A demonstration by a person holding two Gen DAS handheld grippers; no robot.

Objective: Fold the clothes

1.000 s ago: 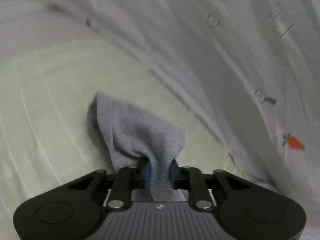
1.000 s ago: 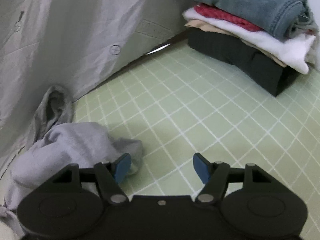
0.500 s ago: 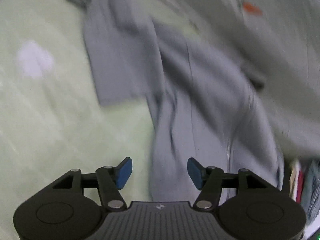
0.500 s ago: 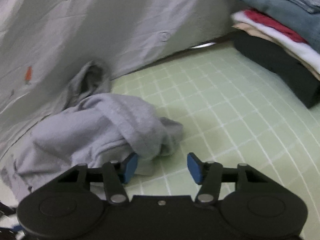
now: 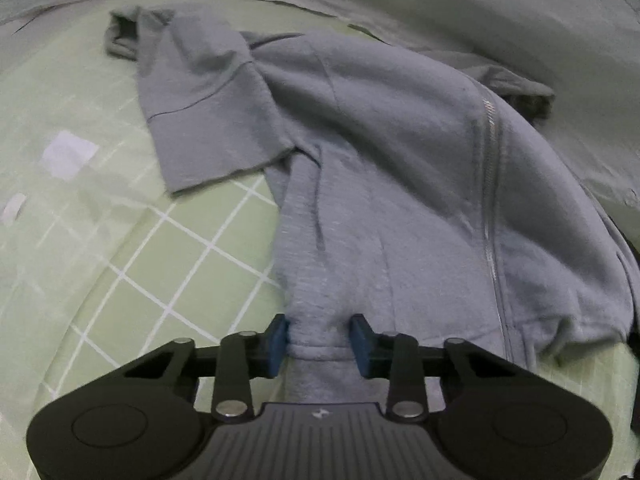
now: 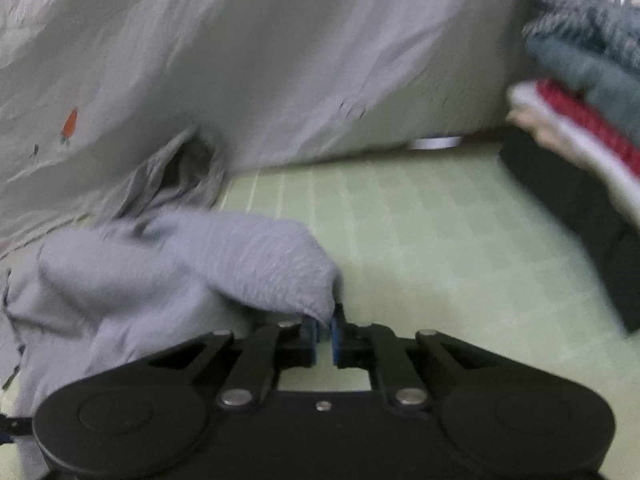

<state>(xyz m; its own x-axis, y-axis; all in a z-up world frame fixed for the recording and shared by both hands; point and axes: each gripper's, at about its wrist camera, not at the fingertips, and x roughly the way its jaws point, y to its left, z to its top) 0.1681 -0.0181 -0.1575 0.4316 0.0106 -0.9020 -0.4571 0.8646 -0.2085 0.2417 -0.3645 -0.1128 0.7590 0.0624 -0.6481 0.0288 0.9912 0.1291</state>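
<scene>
On the green checked sheet [image 5: 132, 272] in the left wrist view, a grey zip-up garment [image 5: 400, 152] lies spread out, one sleeve [image 5: 192, 100] thrown out to the upper left and the zipper [image 5: 490, 184] running down its right half. The left gripper [image 5: 319, 344] has just been closing, and its blue pads now press on a bunched fold of the garment's lower hem from both sides. A pale draped cloth [image 5: 500, 12] with a small printed motif runs along the far edge, just beyond the garment.

From the right wrist view, the same grey garment [image 6: 168, 264] sits heaped at the left on the green sheet [image 6: 440, 260], its hood resting against the pale cloth [image 6: 260, 60] that bears a carrot print [image 6: 70, 122]. The right gripper [image 6: 325, 336] has just been closing too; its pads are nearly together, pinching a thin edge of grey fabric. A stack of folded clothes [image 6: 580, 100] stands at the far right, well apart, blurred.
</scene>
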